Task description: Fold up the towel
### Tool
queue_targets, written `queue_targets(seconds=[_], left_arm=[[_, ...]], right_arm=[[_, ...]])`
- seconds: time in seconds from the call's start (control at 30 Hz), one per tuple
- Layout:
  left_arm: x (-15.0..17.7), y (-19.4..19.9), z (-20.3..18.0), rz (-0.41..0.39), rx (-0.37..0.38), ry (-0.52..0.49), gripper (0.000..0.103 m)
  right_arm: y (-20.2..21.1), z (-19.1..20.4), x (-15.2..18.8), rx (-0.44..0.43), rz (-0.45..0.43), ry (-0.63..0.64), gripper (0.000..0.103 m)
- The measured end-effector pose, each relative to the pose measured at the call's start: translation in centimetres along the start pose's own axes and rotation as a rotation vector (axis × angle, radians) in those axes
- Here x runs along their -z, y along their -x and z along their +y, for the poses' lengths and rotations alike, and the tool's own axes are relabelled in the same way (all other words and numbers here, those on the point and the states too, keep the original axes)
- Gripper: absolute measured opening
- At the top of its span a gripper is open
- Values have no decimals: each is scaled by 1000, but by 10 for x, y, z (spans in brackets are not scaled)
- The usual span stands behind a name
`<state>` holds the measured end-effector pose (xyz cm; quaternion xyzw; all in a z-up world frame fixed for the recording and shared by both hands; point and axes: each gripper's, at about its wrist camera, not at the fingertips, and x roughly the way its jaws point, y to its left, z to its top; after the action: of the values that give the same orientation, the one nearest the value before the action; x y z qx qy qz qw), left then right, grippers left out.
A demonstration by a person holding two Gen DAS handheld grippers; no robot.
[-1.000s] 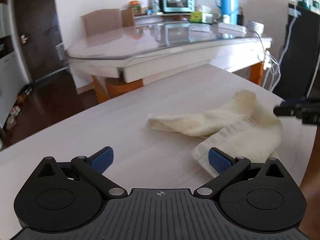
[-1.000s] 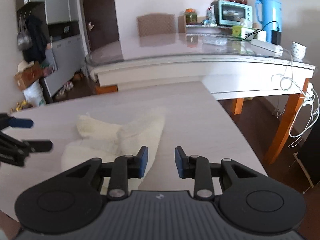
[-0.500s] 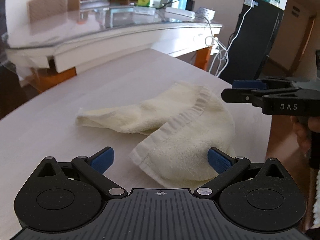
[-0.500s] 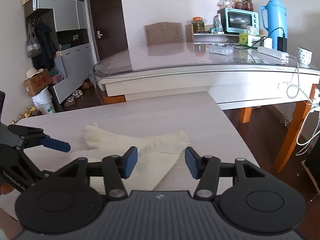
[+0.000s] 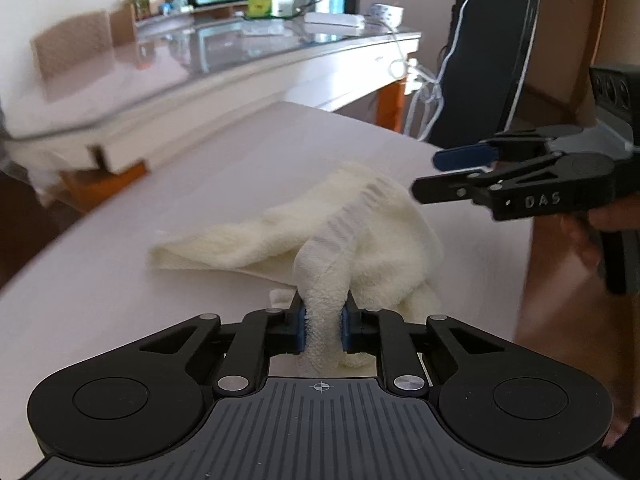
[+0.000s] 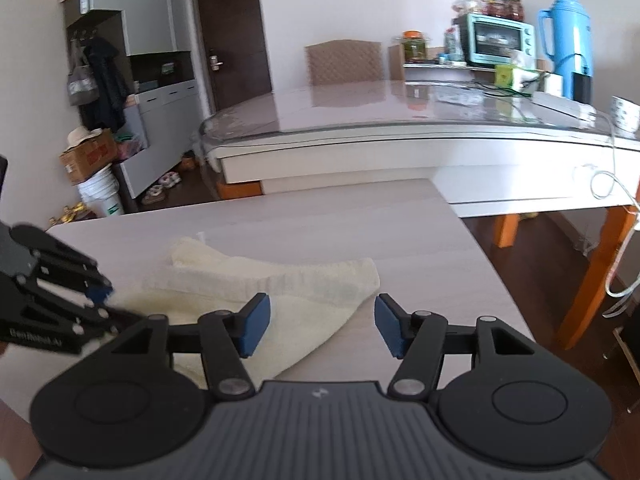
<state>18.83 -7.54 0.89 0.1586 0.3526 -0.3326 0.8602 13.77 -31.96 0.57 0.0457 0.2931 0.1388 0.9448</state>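
Note:
A cream towel lies crumpled on the pale wooden table. My left gripper is shut on a near edge of the towel, pinching a bunched fold between its blue pads. My right gripper is open and empty, hovering over the towel's right corner. It also shows in the left wrist view, open, just right of the towel's far end. The left gripper shows at the left edge of the right wrist view, at the towel.
A second, glass-topped table stands behind, with a toaster oven, blue thermos and cables. The table's right edge drops to dark floor. A black cabinet stands to the right.
My left gripper moved forward and closed on the towel's near edge, lifting a fold. My right gripper opened wider and came closer over the towel's right corner.

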Motion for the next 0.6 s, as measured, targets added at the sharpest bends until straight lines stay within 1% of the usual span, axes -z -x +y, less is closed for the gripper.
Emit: queue_targets(seconds=[0.07,0.1,0.2,0.23,0.3,0.37,0.47,0.5,0.53,0.6], left_arm=[[1,13,9,2,-63,-28,17],[3,21,15,6,-111,-49,17],[9,41,24,27,-187,-123,17],[12,45,24,32,-184,-146,17],[21,50,20,46,-150,-162,17],[28,51,12,54,-127,-170,18],[36,48,-1,48,-87,-141,24],[38,47,-5,41,-70,-128,35],[40,46,-9,34,-53,-117,51],[46,45,-17,18,-22,-103,67]], right_arm=[[-3,3,-2,-10,-3,5,61],[-6,6,-3,-20,-6,9,61],[-14,19,-8,-55,-25,35,61],[-18,25,-11,-75,-31,49,61],[-25,34,-15,-105,-38,70,59],[-36,46,-21,-152,-32,95,53],[-48,63,-30,-224,-13,104,53],[-49,66,-31,-240,-10,102,53],[-50,70,-33,-255,-6,99,54],[-48,73,-34,-268,-1,97,55]])
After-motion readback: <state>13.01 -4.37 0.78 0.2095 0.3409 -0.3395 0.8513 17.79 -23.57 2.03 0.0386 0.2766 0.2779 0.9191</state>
